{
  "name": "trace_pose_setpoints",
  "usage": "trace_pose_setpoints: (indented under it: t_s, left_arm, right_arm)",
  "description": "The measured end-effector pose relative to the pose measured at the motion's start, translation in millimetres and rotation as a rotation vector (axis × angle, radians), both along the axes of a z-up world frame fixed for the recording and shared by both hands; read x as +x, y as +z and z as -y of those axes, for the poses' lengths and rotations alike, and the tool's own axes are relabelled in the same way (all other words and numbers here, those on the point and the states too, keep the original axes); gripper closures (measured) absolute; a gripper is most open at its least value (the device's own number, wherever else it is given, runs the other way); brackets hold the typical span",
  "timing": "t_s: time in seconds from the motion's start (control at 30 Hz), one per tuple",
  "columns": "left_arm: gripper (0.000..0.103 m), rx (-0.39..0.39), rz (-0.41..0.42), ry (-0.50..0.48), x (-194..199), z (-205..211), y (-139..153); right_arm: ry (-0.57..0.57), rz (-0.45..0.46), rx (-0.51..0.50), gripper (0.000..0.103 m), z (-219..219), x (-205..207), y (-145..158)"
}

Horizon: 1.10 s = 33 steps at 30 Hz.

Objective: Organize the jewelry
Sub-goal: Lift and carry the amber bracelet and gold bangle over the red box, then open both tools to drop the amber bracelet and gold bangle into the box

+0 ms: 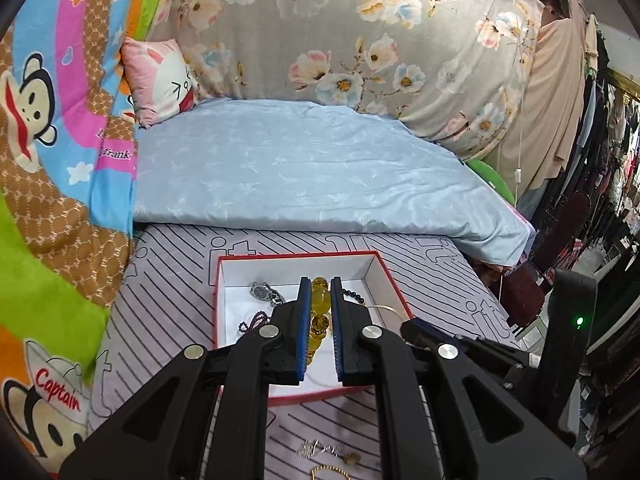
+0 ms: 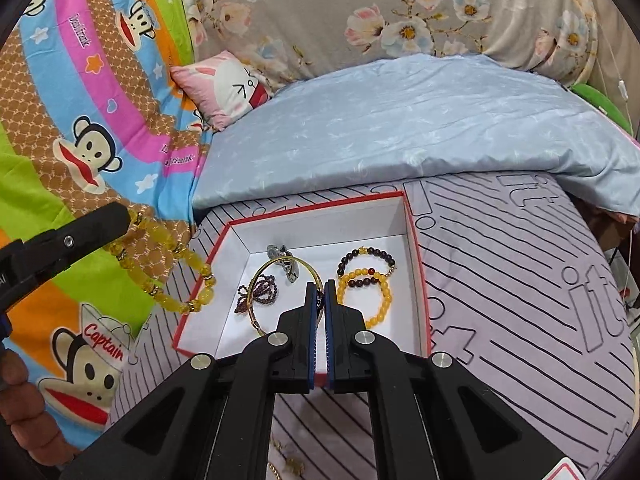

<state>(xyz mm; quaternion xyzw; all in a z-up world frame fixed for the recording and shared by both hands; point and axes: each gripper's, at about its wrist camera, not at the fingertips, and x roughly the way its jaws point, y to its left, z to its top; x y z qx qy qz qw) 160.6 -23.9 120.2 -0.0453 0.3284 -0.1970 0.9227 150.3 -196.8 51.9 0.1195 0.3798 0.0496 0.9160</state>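
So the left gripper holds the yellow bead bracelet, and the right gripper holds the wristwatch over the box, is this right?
Not quite. The left gripper does hold the yellow bead bracelet, but the right gripper is closed on the thin gold bangle, not the wristwatch, which lies on the floor of the box. The right wrist view shows this.

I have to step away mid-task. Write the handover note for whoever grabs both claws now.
Left claw: shut on the yellow bead bracelet, held up left of the red box.
Right claw: shut on the gold bangle, over the box.
Already in the box: watch, dark bead string, two bead bracelets.
Left: release both; chains on the sheet remain.
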Motion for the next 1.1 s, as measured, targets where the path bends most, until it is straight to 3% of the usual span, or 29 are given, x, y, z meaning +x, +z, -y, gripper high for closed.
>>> trace_pose_setpoints:
  t_s: [0.33,0.73,0.77,0.87,1.1]
  left_arm:
    - [0.094,0.012,-0.136,0.006,49,15,-52]
    - [0.094,0.035,-0.21,0.047,69,10,-82]
    - [0.091,0.04,-0.205,0.05,69,9,-82]
    - [0.065,0.05,-0.178,0.091,67,3,-80]
    - [0.065,0.084,-0.155,0.134,61,-8,-79]
  right_arm:
    - [0.022,-0.099,-0.019,0.1,-6,37,-45]
    - [0.046,-0.13,-0.054,0.099,-17,54,-60]
    - [0.041,-0.122,-0.068,0.097,-18,53,-60]
    - [0.03,-0.116,-0.082,0.092,-19,53,-59]
    - [0.012,-0.088,-0.079,0.091,-12,39,-50]
